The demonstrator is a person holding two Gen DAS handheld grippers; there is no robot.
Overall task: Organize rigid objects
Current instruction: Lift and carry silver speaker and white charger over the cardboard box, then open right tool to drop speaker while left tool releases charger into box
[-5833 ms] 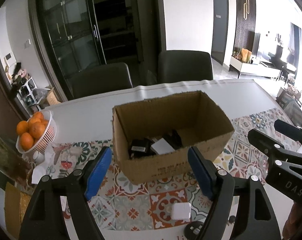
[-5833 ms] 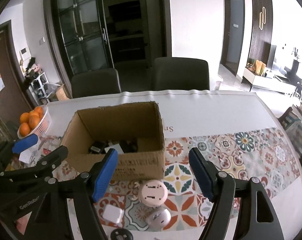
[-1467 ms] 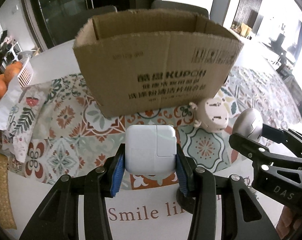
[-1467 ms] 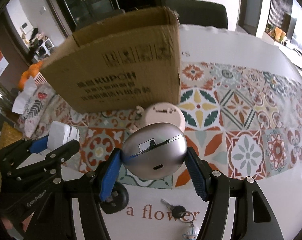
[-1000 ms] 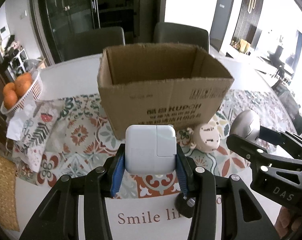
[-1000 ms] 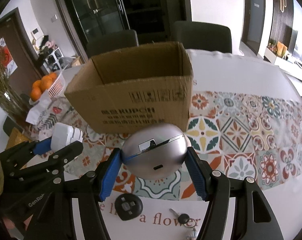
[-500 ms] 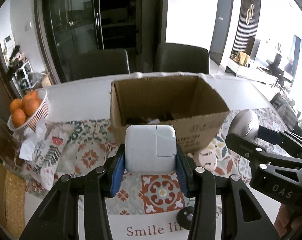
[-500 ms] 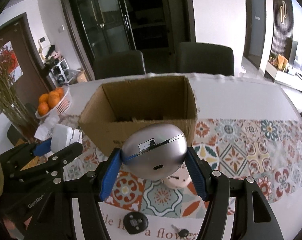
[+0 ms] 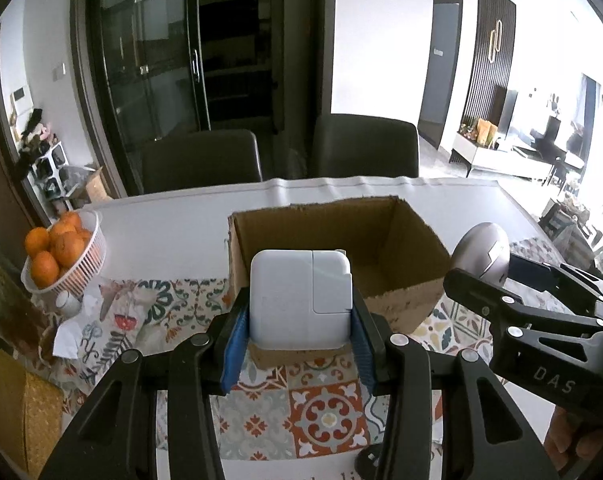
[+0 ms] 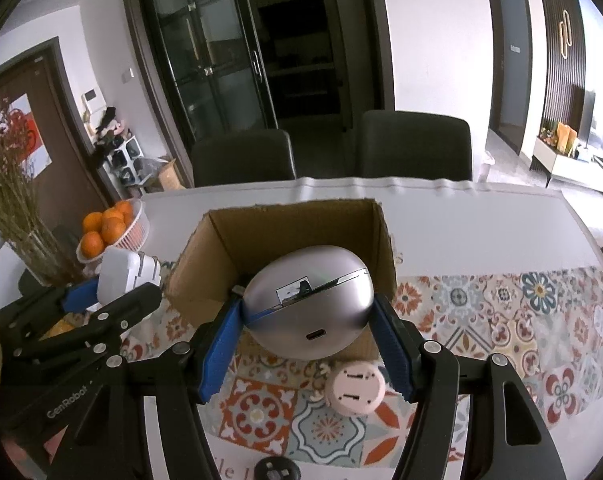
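White charger [image 9: 299,298] clamped in L gripper [image 9: 299,344], silver oval case [image 10: 308,307] clamped in R gripper [image 10: 307,346], both before cardboard box [image 10: 301,220].

"DAS" on right hand-held gripper [image 9: 477,272], "GenRobot" on left hand-held gripper [image 10: 113,292]

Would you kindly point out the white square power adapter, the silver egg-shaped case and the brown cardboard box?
white square power adapter [image 9: 299,300], left wrist view, middle of its front face.
silver egg-shaped case [image 10: 307,300], right wrist view, centre of its shell.
brown cardboard box [image 9: 417,240], left wrist view, right inner wall.
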